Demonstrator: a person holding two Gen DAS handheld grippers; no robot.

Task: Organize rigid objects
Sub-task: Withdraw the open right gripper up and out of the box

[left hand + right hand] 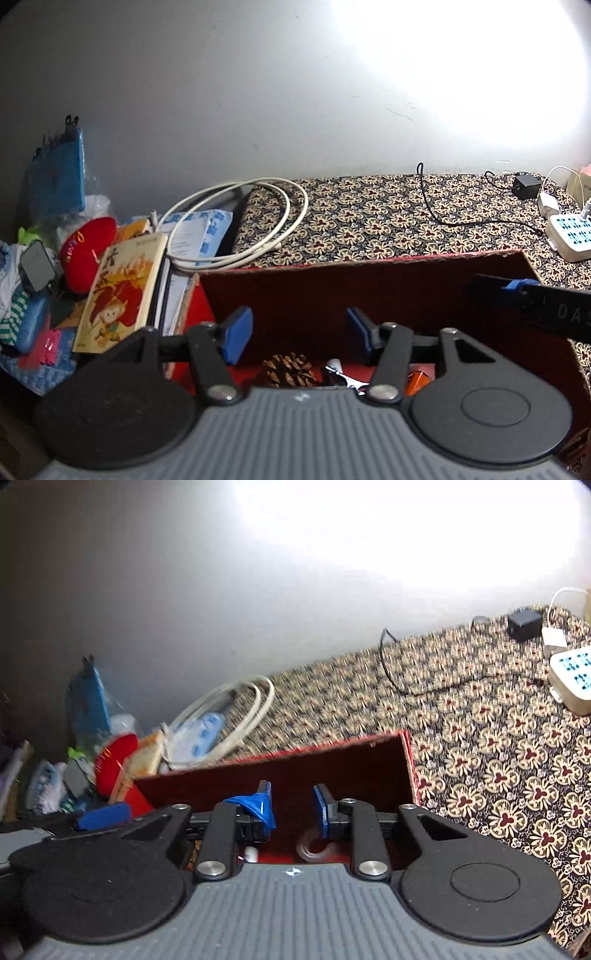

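Both grippers are held over an open red cardboard box point(369, 295) standing on a floral-patterned cloth surface point(388, 214). The left gripper point(299, 334) is seen with its jaws apart and nothing between the blue pads; the right gripper point(291, 808) is likewise parted, by a narrower gap, and empty. Below and just ahead of the left gripper, on the box floor, a pine cone point(290, 369) is lying, with a small metal tool point(341, 374), possibly nail clippers, and an orange object point(417, 380) to its right. Under the right gripper a clear plastic ring point(314, 845) and a small white piece point(251, 853) can be made out. These items appear already sorted into the box. The pine cone is judged light and stiff but brittle at its scales, best taken across its middle with gentle pressure; the metal tool is likely hard and slippery and better pinched across its flat faces. To the left of the left gripper, outside the box, a picture book point(122, 291) leans in a pile with a red plush item point(86, 251) and a coiled white cable point(236, 221); the book would be stiff enough to be held by its edge.
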